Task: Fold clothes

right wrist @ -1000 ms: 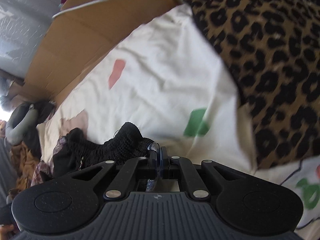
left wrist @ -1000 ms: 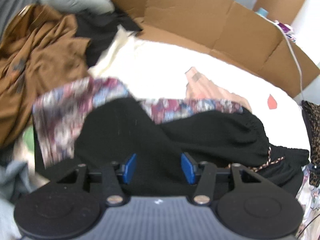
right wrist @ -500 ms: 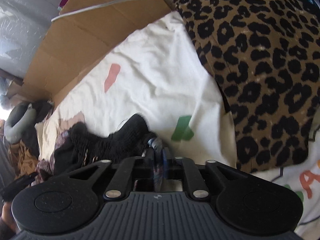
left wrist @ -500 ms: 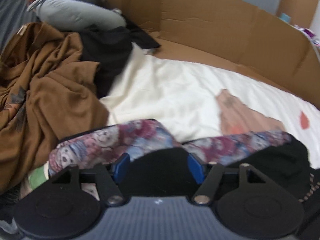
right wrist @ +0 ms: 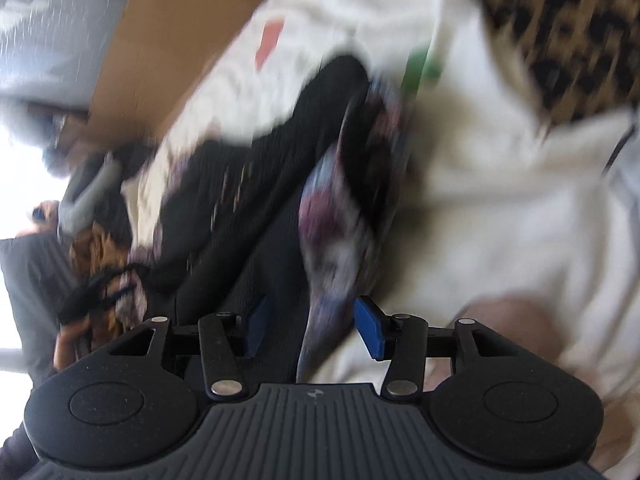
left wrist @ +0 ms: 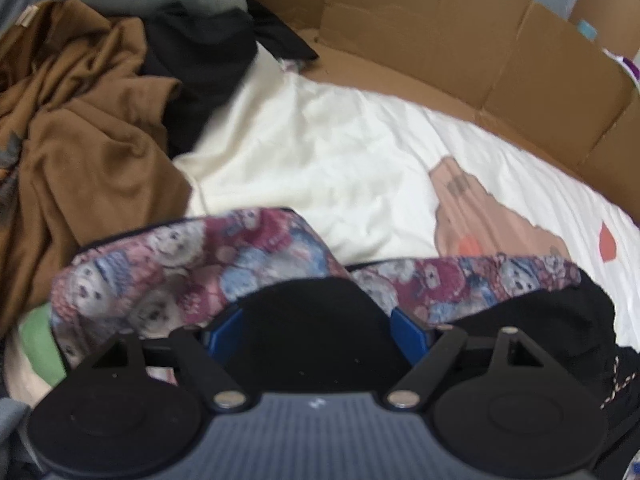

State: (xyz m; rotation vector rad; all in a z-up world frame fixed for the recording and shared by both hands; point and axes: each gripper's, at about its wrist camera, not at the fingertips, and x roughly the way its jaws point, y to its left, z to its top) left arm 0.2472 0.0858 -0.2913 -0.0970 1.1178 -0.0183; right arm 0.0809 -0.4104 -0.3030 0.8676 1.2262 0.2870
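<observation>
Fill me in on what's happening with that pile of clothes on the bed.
A person with a handheld gripper in each hand is folding a black garment with a teddy-bear print lining on a white bedsheet. The left gripper is open, with black fabric bunched between its fingers. The right gripper is open too, a strip of the garment running between its fingers; that view is blurred. A brown garment lies heaped nearby.
</observation>
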